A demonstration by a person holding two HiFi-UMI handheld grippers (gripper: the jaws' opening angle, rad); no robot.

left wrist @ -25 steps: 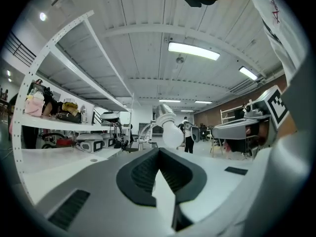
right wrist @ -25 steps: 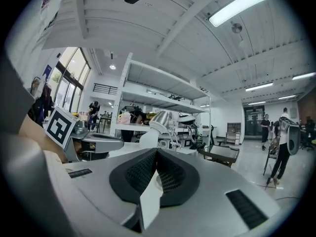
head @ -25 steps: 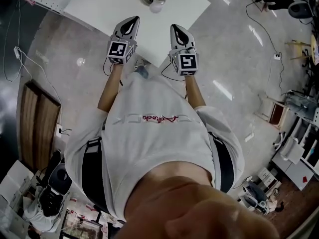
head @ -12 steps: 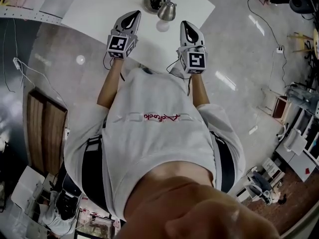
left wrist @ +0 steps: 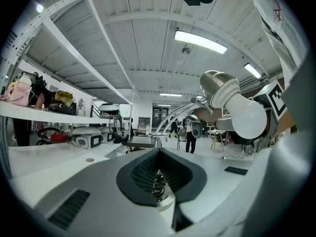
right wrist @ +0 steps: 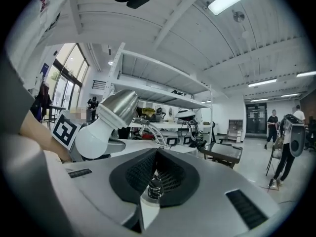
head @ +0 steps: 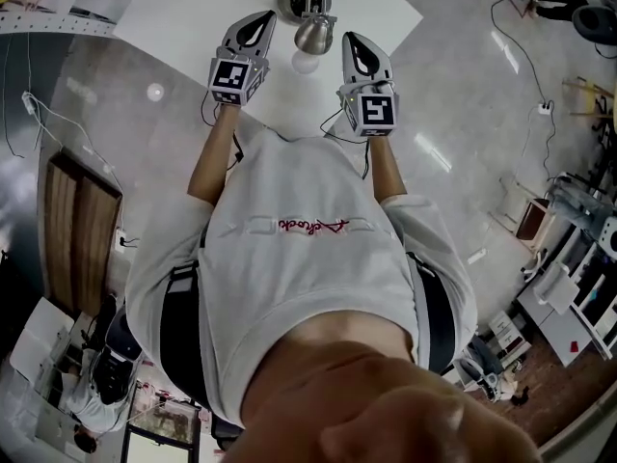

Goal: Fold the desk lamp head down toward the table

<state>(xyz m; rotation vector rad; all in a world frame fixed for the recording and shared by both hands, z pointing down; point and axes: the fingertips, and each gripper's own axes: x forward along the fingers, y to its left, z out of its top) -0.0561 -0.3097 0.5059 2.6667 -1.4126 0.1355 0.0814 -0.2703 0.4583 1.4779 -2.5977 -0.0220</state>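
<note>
You have advanced the left hand-held gripper (head: 260, 19) and right hand-held gripper (head: 351, 42), both closed and empty, to flank the lamp head (head: 314, 35), not yet folded.

Surface inspected: white rectangular worktop (head: 193, 17), upper centre of the head view, one corner pointing down-frame. Standing directly on it, near the top edge: one brushed-metal desk lamp (head: 308, 13) on a round base. The worktop stands on a glossy grey floor (head: 463, 95).

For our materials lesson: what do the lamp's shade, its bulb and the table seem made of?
Shade: likely brushed metal, silvery with soft sheen.
Bulb: matte white, frosted glass or plastic, unclear which.
Table: smooth white top, perhaps laminate.
</note>
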